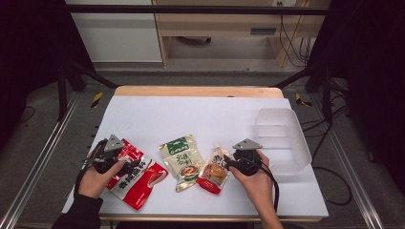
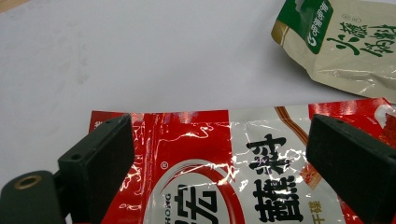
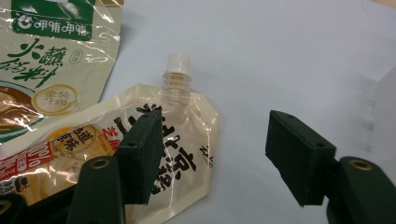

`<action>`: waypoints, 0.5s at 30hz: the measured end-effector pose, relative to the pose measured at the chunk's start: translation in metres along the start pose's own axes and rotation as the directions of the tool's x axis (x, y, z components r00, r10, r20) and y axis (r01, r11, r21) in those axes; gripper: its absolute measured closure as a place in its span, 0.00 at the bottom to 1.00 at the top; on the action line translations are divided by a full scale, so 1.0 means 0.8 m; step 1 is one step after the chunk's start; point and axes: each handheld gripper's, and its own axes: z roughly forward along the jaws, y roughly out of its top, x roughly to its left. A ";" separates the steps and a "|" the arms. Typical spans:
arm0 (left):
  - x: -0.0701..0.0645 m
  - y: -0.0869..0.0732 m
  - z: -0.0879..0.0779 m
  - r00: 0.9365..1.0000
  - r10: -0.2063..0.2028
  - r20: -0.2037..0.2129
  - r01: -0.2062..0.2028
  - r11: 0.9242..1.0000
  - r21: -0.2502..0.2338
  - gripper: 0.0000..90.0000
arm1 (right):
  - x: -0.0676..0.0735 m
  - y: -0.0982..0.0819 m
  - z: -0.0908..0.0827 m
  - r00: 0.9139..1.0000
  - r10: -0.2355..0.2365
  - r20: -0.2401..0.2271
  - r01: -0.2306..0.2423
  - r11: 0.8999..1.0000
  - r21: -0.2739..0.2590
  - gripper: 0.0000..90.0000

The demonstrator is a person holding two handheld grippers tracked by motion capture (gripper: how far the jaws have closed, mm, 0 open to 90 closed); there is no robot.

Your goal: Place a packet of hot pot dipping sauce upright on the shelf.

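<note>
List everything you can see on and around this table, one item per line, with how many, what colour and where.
red sauce pouch: one, red and white, front left of the table, under the left tool
green-topped sauce pouch: one, beige with green top, front centre
spouted pouch: one, pale with red bottom and white cap, front, right of centre
plastic bin: one, translucent white, right side of the table
table: one, white top with wooden far edge
left tool: one, black, open over the red sauce pouch
right tool: one, black, open at the spouted pouch
</note>
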 end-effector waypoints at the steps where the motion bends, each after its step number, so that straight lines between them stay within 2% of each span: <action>1: -0.001 0.000 0.000 1.000 -0.004 0.001 0.004 1.000 -0.003 0.09 | 0.000 0.000 0.001 1.000 0.000 -0.002 0.000 1.000 0.002 0.44; 7: -0.004 0.000 0.002 1.000 0.003 0.012 -0.003 1.000 -0.001 0.10 | 0.003 -0.001 0.006 1.000 0.008 -0.026 -0.007 1.000 0.030 0.50; 15: -0.006 0.002 0.002 1.000 0.013 0.020 -0.013 1.000 -0.001 0.10 | 0.005 -0.001 0.013 0.999 0.023 -0.035 -0.021 0.998 0.060 0.54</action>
